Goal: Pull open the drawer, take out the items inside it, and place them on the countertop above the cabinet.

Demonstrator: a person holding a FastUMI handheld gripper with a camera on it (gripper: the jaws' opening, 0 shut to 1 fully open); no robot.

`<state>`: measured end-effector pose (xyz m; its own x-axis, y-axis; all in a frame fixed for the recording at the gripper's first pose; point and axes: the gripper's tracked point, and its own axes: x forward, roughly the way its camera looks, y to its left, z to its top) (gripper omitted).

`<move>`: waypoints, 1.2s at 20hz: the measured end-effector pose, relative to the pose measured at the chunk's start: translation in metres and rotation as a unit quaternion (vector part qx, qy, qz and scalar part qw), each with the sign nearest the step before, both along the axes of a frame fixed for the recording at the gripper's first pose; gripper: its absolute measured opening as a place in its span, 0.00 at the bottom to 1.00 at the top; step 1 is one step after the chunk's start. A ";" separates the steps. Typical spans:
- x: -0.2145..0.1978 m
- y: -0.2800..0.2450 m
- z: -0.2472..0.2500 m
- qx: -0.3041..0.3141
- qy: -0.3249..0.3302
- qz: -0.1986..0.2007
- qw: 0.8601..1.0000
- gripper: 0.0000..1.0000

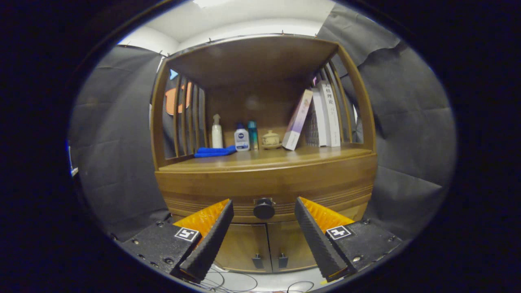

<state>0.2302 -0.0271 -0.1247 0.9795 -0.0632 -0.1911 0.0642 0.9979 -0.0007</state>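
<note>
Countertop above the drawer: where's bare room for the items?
Bare: front strip of the countertop, ahead of everything. Crowded: back row, from blue cloth, bottles and small jar to leaning books. Gripper open, fingers flanking the drawer knob.

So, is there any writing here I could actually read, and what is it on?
White book spine: large characters, too blurred to read.
White bottle: dark logo, too small to read.
Hand-held gripper: open, drawer knob seen between its fingers; its tags carry patterns, no words.
</note>
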 end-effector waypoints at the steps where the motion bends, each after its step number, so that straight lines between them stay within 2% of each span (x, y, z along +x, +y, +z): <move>1: 0.009 -0.004 -0.006 0.005 0.007 -0.002 1.000 0.99; 3: 0.028 -0.008 -0.017 0.007 0.023 -0.005 1.000 0.98; 10: 0.075 -0.007 -0.040 -0.012 0.044 -0.021 0.999 0.79; 16: 0.076 -0.007 -0.040 -0.031 0.020 -0.036 0.999 0.52; 20: 0.074 -0.006 -0.042 -0.034 0.032 -0.038 0.998 0.42; 24: 0.060 -0.005 -0.041 -0.040 0.037 -0.036 0.998 0.38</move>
<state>0.2898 -0.0320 -0.1658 0.9552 -0.1515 -0.2541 0.1334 0.9872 -0.0871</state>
